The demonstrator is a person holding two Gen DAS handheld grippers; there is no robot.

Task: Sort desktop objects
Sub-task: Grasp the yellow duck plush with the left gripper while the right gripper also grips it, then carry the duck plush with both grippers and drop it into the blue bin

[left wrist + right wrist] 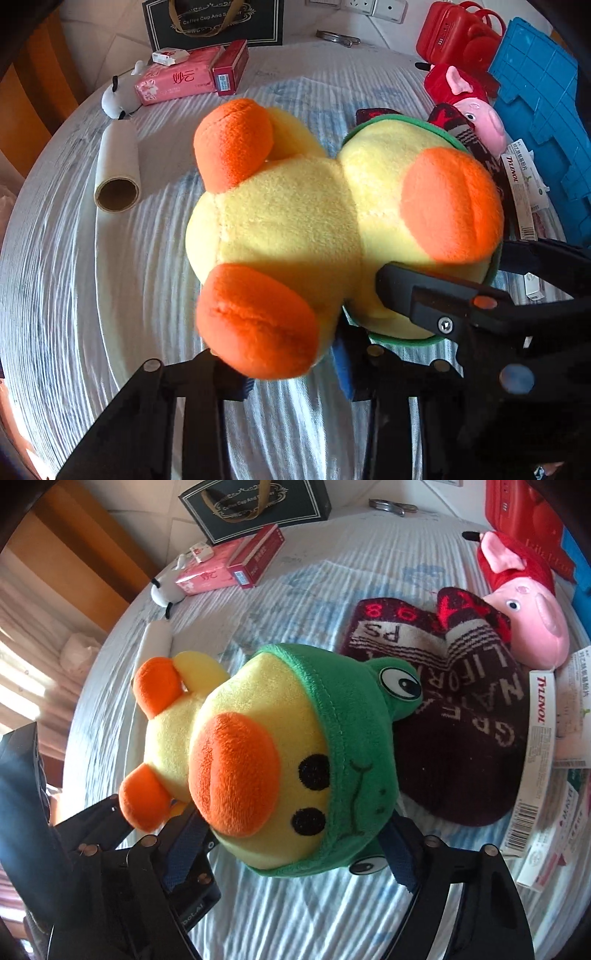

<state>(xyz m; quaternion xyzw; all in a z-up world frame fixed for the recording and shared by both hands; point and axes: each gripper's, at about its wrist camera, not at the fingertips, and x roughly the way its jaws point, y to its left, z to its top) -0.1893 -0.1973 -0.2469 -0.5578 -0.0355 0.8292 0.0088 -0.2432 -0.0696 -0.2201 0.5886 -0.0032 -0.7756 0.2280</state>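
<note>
At centre frame the duck (258,760) lies on the desk (295,915), my right hand-held gripper (295,845) spanning its head, left hand-held gripper (291,373) pinching a foot; soft plush may slip loose.

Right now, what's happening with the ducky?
Left gripper shut on duck's foot. Right gripper around its head. Dark sock close behind.

Desk (74,280) under white-blue striped cloth, sunlight streaking across it. Behind desk: pale wall (110,33) with white sockets (365,7). Left of desk: orange-brown wooden panel (70,550), below it light curtain (22,653) glowing in strong daylight. Far edge of desk meets wall; shadows fall toward near side.
</note>
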